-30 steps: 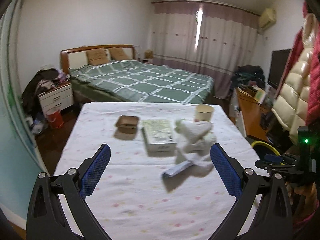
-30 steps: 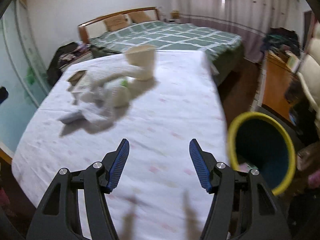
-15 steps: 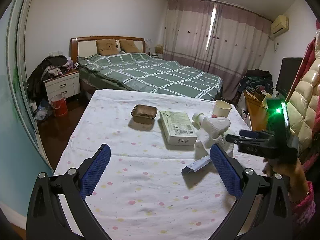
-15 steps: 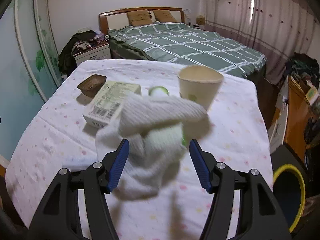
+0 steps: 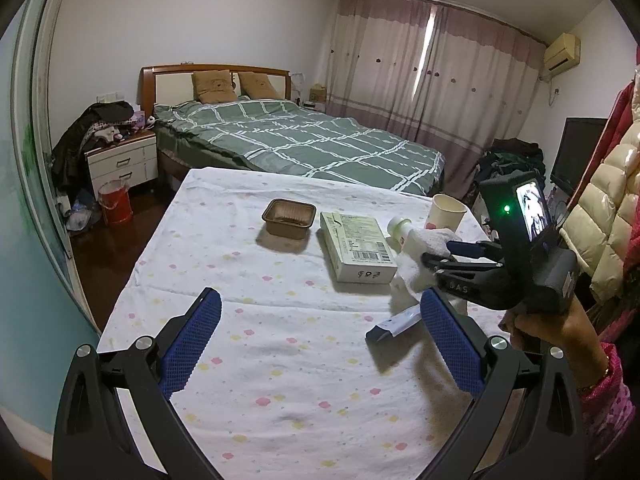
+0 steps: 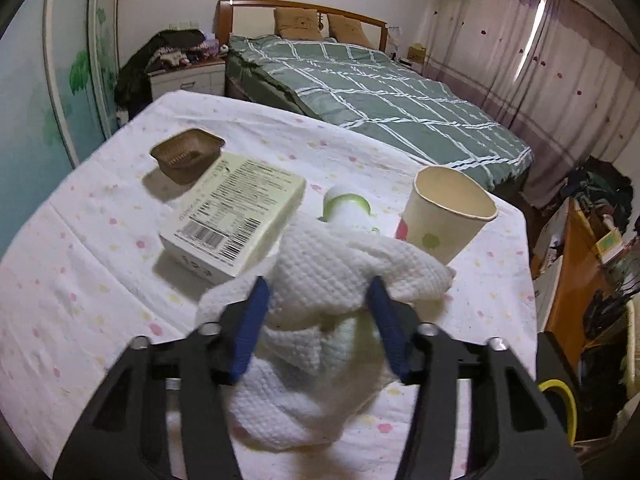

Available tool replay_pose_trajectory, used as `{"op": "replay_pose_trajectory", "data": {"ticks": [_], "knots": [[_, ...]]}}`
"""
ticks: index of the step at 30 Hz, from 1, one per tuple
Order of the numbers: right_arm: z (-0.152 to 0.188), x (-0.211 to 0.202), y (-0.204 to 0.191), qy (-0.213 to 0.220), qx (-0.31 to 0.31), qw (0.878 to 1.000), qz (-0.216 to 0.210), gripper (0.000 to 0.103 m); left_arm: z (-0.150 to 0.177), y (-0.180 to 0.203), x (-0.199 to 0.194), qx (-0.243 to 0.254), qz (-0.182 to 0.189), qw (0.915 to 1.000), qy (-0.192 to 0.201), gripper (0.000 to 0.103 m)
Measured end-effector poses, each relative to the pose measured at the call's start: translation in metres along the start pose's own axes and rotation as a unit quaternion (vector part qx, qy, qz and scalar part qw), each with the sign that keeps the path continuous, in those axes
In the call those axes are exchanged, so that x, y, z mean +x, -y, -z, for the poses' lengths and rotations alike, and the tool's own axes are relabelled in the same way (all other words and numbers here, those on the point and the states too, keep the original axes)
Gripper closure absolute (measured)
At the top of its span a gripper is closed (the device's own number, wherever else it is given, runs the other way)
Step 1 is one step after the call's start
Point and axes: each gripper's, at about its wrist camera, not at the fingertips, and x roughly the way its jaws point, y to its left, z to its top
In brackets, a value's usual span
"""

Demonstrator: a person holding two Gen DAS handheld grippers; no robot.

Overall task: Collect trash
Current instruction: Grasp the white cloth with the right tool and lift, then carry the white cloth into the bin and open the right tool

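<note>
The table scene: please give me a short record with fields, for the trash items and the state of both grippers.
surface: table under a white dotted cloth
right gripper: around the white crumpled tissue; grip cannot be confirmed
left gripper: open, empty, above the cloth
brown tray: empty, far left
flat box: barcode side up, beside the tray
paper cup: upright
small bottle: partly under the tissue
wrapper: flat, near the left gripper

Right tongs (image 6: 320, 320) advance from counter edge; blue pads now straddle the white crumpled towel (image 6: 320, 280).
</note>
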Motion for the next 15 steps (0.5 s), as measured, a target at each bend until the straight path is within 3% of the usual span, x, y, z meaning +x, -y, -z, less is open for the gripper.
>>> {"op": "replay_pose_trajectory", "data": {"ticks": [2,3,8,15], "knots": [[0.000,-0.004,0.004,-0.001,0.010,1.000,-0.016,0.091,0.001,0.000,0.001,-0.003,0.001,1.0000,0.000,0.005],[0.000,-0.006,0.006,-0.001,0.016,1.000,-0.022,0.092,0.002,0.000,0.001,-0.004,0.001,1.0000,-0.001,0.005],[-0.002,-0.035,0.018,0.018,0.042,0.997,-0.058,0.094,0.003,0.001,-0.001,-0.002,0.002,1.0000,0.001,0.005],[-0.010,-0.104,0.042,0.076,0.075,0.990,-0.094,0.094,0.002,0.005,-0.006,0.003,0.004,1.0000,0.004,0.005]]}}
